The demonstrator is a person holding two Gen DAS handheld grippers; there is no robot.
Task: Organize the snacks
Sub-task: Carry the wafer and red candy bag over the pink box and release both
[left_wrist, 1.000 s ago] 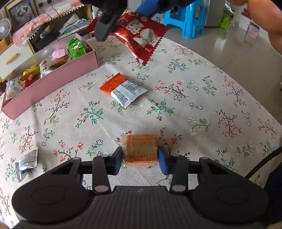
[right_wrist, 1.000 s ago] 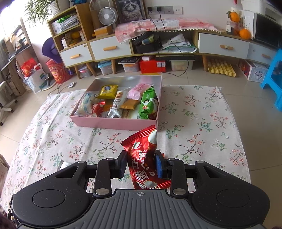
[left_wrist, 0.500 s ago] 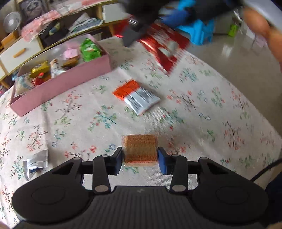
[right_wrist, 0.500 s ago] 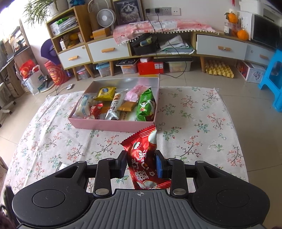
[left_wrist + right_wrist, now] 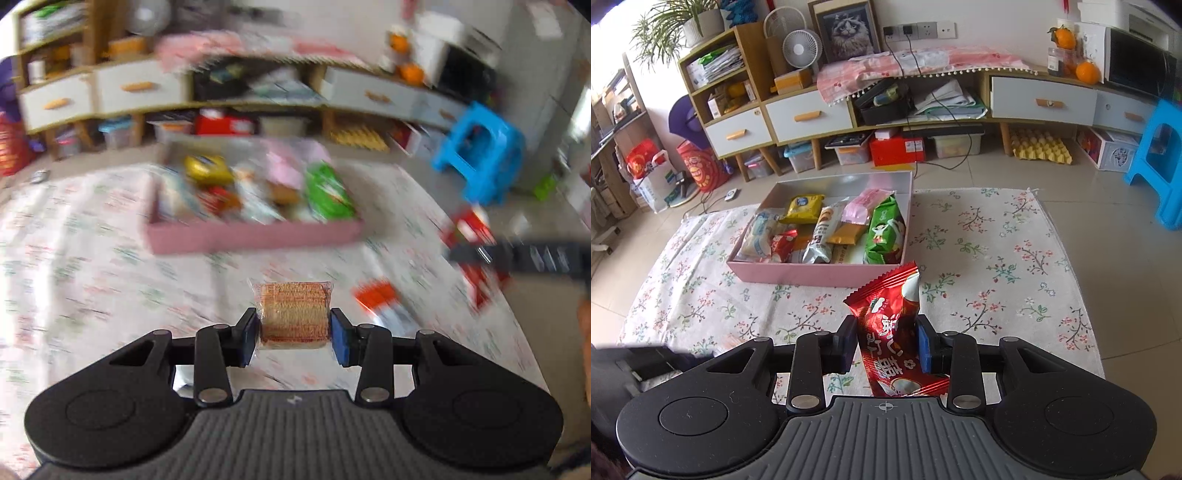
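Note:
My left gripper [image 5: 294, 338] is shut on a clear-wrapped brown wafer snack [image 5: 294, 314] and holds it above the floral cloth [image 5: 92, 277]. My right gripper [image 5: 886, 347] is shut on a red snack packet [image 5: 892, 325], held upright above the cloth [image 5: 997, 266]. The pink box [image 5: 812, 273] with several snacks inside lies ahead of both grippers; in the blurred left wrist view the box [image 5: 251, 234] is straight ahead. An orange and white packet [image 5: 380, 301] lies on the cloth to the right of the wafer. The right gripper with its red packet [image 5: 469, 236] shows blurred at the right.
A low cabinet with drawers [image 5: 1041, 101] and shelves runs along the back wall. A blue stool [image 5: 1160, 158] stands on the tiled floor at the right. Storage bins and a red box [image 5: 897, 149] sit under the cabinet. The left gripper's body [image 5: 628, 365] shows at the lower left.
My left gripper has lifted the wafer snack off the cloth and swung to face the pink box, blurring its view. My right gripper has held the red packet and drawn slightly back.

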